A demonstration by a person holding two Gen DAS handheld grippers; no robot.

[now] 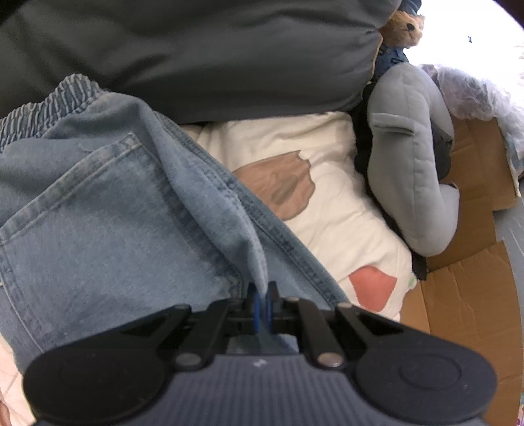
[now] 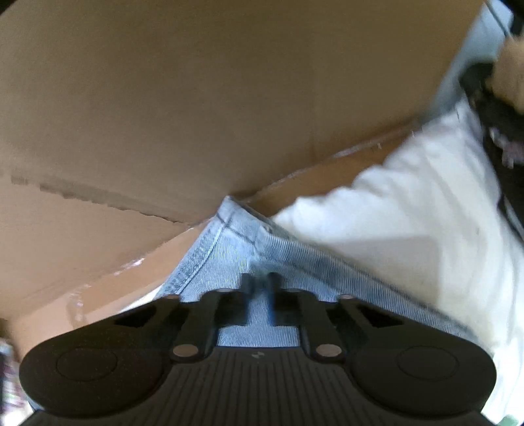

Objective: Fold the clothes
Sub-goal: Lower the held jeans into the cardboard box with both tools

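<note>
**Both ends of the jeans pinched**

Left wrist: my left fingers [image 1: 262, 300] clamp a ridge of the jeans [image 1: 108, 209] at 6 o'clock; bed [image 1: 327, 183] at 3.

Right wrist: my right fingers [image 2: 262, 288] clamp the hem; cardboard [image 2: 196, 98] at 12. I should lift evenly, keeping tension.

One pair of blue jeans [image 1: 108, 203] lies on one white quilt [image 1: 327, 196] printed with three coloured patches, two brownish and one red. Two soft toys sit at its far edge, one brown teddy bear [image 1: 404, 29] and one grey plush [image 1: 412, 157], beside one dark grey cushion [image 1: 196, 55]. There are two pairs of tongs, the left [image 1: 262, 295] and the right [image 2: 262, 285], and one spread of cardboard [image 2: 196, 98].
</note>
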